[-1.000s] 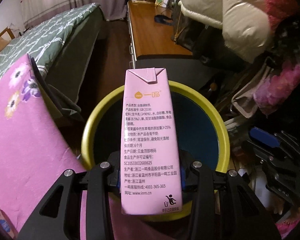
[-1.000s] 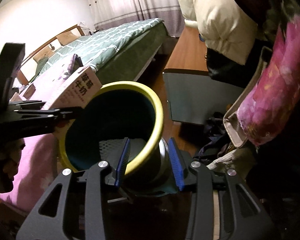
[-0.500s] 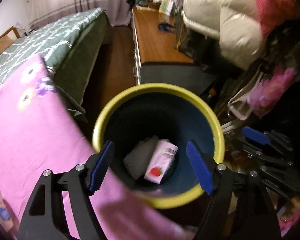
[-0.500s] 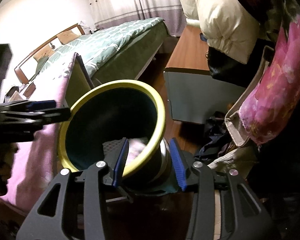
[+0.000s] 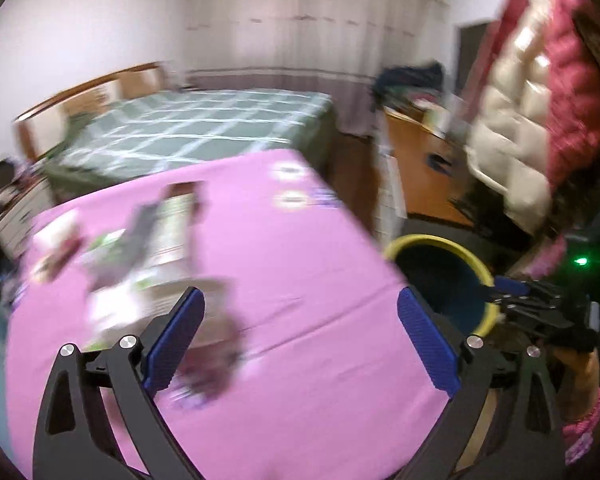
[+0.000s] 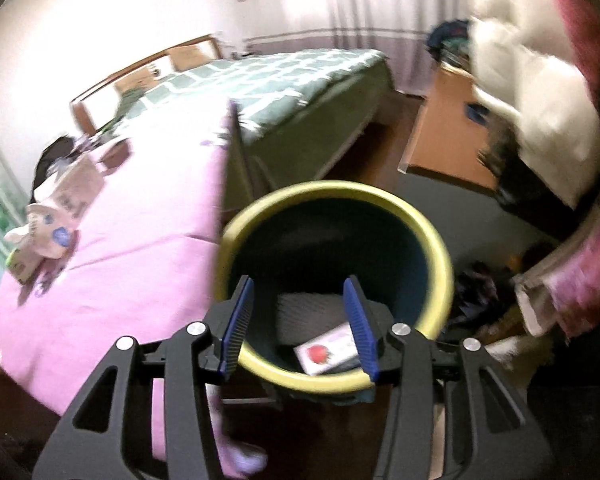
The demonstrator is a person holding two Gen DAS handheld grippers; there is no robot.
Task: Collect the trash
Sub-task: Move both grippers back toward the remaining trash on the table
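Note:
The yellow-rimmed dark bin stands beside the pink-covered table. The pink milk carton lies inside it on a grey item. My right gripper is open above the bin's near rim and no longer holds it. My left gripper is wide open and empty above the pink table. Blurred cartons and wrappers lie on the table's left side; they also show in the right wrist view. The bin sits at the table's right edge, with the right gripper beside it.
A green-quilted bed lies beyond the table. A wooden desk stands at the right under hanging white and red jackets. Bags and clothes crowd the floor right of the bin.
My left gripper released the carton into the bin, then swung left over the pink table. My right gripper opened, let go of the bin rim and rose above it.

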